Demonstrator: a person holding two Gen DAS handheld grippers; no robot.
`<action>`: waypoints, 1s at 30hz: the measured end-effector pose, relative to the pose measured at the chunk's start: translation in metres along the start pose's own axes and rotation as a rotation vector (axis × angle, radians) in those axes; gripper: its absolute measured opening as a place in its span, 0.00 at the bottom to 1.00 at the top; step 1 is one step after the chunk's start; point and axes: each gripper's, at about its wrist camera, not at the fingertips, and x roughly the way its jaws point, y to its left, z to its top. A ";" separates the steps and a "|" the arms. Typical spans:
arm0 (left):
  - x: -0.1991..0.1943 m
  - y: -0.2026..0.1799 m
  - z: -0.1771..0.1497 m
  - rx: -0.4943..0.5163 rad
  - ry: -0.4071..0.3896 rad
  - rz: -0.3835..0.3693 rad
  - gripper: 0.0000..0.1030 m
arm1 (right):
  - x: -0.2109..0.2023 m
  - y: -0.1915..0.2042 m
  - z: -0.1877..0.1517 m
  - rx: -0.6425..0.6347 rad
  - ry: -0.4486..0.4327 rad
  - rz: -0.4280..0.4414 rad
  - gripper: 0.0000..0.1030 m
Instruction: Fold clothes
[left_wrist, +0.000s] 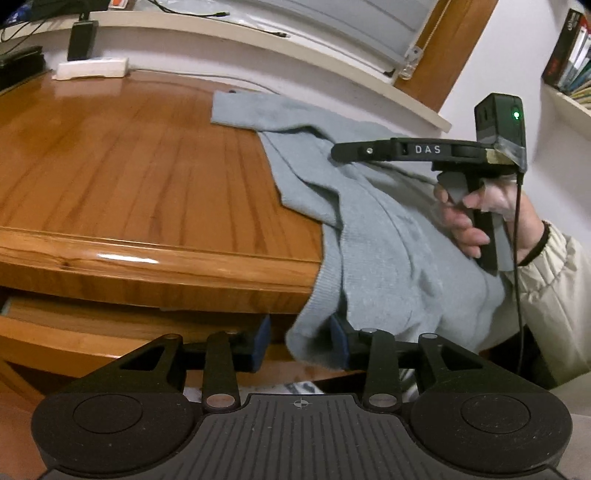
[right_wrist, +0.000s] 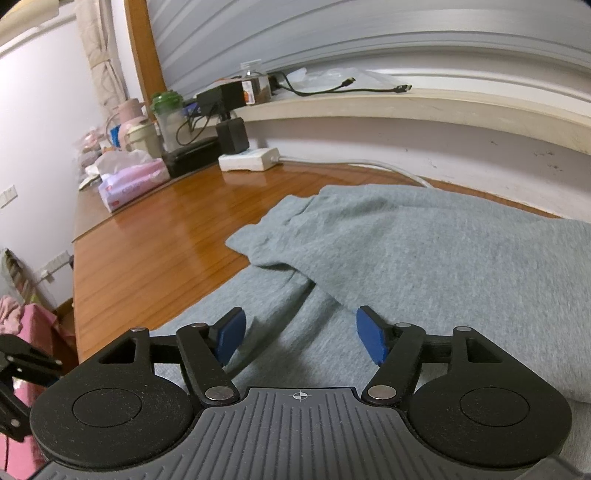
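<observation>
While one pale blue-grey knitted sweater (left_wrist: 384, 236) sprawls rumpled over the glossy wooden desk (left_wrist: 129, 166), its hem spills past the front edge. Two tongs here: left gripper (left_wrist: 301, 343) parted, hem between its pads unpinched; right gripper (right_wrist: 301, 338) agape above the knit.

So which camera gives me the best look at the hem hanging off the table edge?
The left wrist view: the grey-blue sweater's hem drapes over the table edge, between the left gripper's open pads. The right wrist view shows only sweater lying flat on the tabletop.
</observation>
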 end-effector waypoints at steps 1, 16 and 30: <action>0.001 0.001 0.000 -0.009 0.002 -0.013 0.31 | 0.000 0.000 0.000 0.000 0.000 0.000 0.64; -0.037 0.014 -0.021 -0.088 0.325 0.006 0.06 | -0.001 -0.003 0.000 0.013 -0.009 0.011 0.64; 0.007 0.020 0.008 0.030 0.051 -0.008 0.43 | 0.000 -0.001 -0.001 -0.001 0.000 0.015 0.67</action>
